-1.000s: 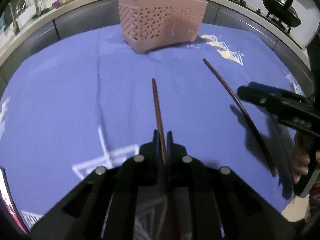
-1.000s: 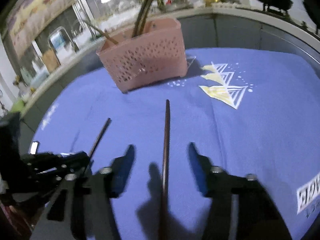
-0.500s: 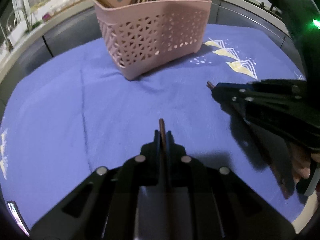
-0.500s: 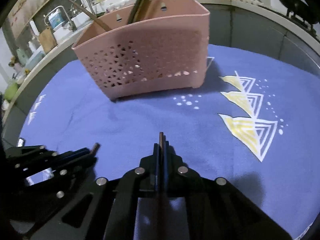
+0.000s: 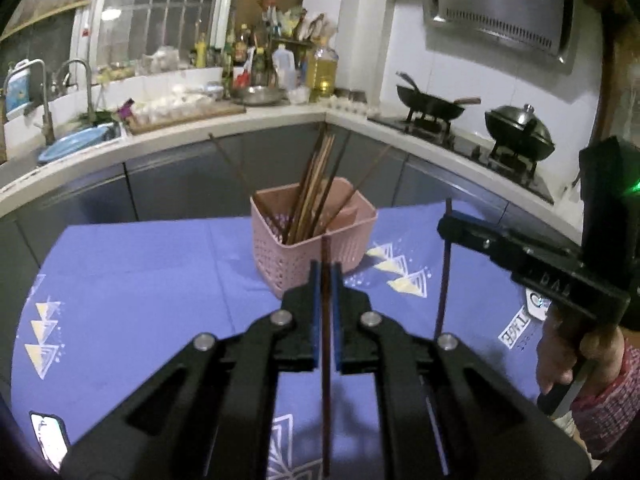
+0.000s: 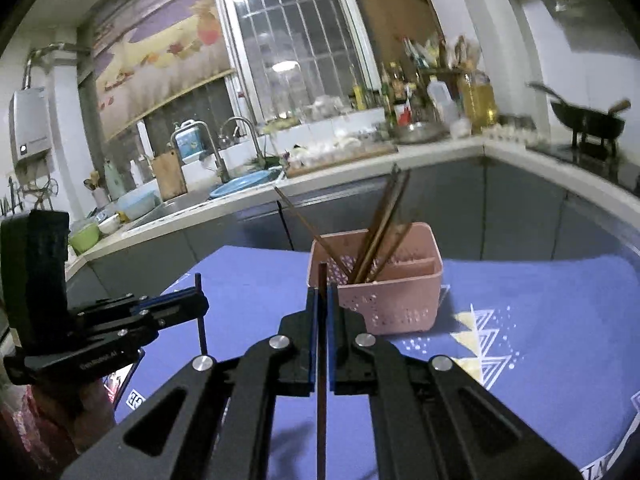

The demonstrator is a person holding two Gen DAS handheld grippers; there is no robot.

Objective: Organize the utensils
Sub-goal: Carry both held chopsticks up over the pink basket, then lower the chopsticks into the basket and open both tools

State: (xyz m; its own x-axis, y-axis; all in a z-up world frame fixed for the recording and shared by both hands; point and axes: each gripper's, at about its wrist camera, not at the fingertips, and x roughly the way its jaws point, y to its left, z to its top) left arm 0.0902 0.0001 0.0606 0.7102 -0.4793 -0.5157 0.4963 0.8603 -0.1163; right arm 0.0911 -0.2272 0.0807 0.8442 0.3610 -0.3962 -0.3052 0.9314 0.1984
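Observation:
A pink perforated basket [image 5: 316,252] [image 6: 396,300] stands on the blue cloth [image 5: 140,280] [image 6: 540,320], holding several dark chopsticks [image 5: 316,184] [image 6: 384,224] that lean out of its top. My left gripper [image 5: 326,268] is shut on one dark chopstick [image 5: 326,360], lifted clear of the cloth. My right gripper [image 6: 323,290] is shut on another chopstick [image 6: 321,400], also in the air. Each gripper shows in the other's view, the right gripper [image 5: 446,226] to the right with its chopstick [image 5: 443,280] hanging down, the left gripper [image 6: 200,304] to the left.
A grey-fronted counter [image 5: 160,140] curves round behind the table, with a sink and taps [image 6: 224,152], bottles [image 5: 276,64] and woks on a stove [image 5: 436,108]. A person's hand and checked sleeve [image 5: 592,380] hold the right gripper. A phone [image 5: 48,436] lies at the cloth's near left.
Both grippers have risen off the cloth, each carrying its chopstick up, and the views tilted up to show the kitchen. The right gripper went from open around its chopstick to shut on it.

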